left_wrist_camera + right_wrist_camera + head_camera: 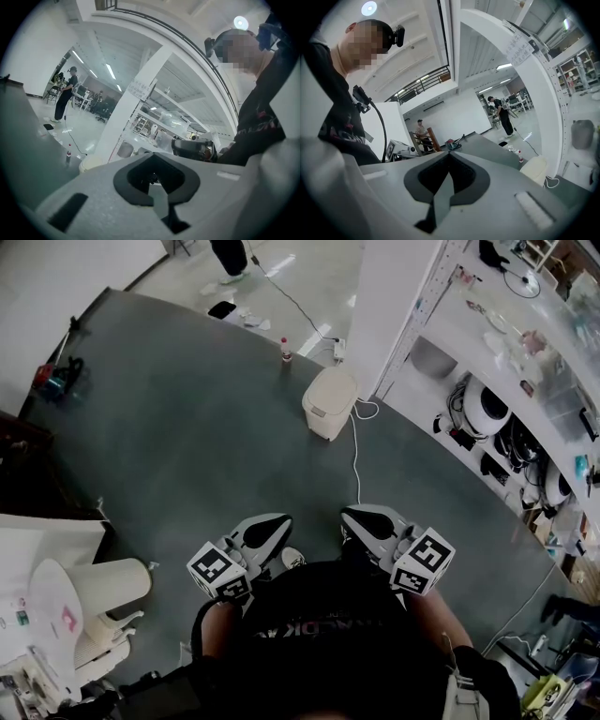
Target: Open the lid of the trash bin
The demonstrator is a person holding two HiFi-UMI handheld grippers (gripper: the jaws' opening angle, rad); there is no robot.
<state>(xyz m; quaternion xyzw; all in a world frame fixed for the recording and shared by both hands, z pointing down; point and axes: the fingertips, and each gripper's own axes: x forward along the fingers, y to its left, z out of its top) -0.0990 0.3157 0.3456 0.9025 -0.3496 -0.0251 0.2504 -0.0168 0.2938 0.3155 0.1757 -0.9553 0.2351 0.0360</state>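
Note:
The trash bin (330,401) is a small cream bin with its lid down. It stands on the grey carpet beside a white pillar, well ahead of both grippers. My left gripper (274,522) and right gripper (352,515) are held side by side close to the person's body. Each is shut with nothing between its jaws. In the left gripper view the bin's top (92,162) shows low at the left, beyond the left gripper (154,155). In the right gripper view the bin (534,169) sits at the right, past the right gripper (450,154).
A small bottle (286,350) stands on the carpet just behind the bin. A white cable (355,460) runs from the bin toward the person. Shelving with equipment (492,409) lines the right side. A table with white items (70,601) is at the lower left. Other people stand in the distance.

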